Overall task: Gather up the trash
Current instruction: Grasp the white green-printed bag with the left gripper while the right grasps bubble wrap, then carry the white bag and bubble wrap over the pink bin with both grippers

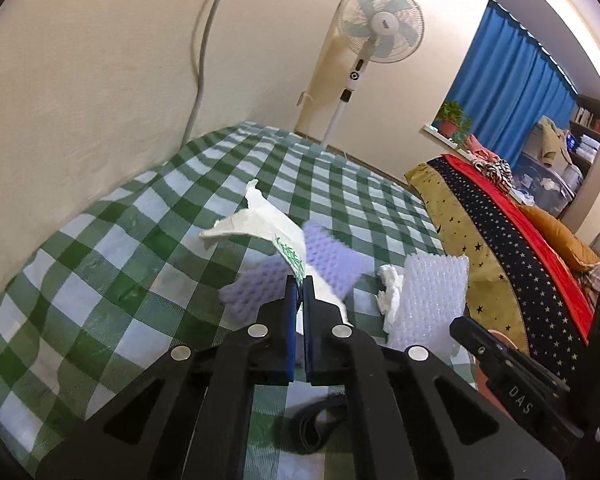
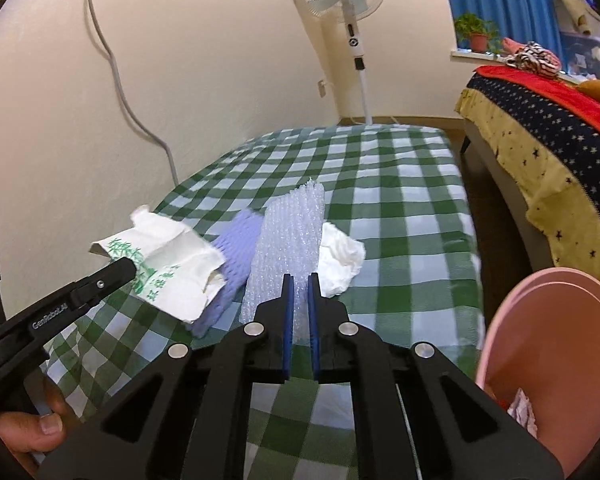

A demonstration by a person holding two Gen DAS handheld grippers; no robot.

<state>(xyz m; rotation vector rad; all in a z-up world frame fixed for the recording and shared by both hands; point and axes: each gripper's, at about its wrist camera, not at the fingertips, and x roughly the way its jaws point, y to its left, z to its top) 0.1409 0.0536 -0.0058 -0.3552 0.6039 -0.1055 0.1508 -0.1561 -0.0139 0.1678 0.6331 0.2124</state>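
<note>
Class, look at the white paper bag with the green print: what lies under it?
Under the paper bag lies the purple foam net, partly showing, on the checked cloth. Anything further beneath is covered.
</note>
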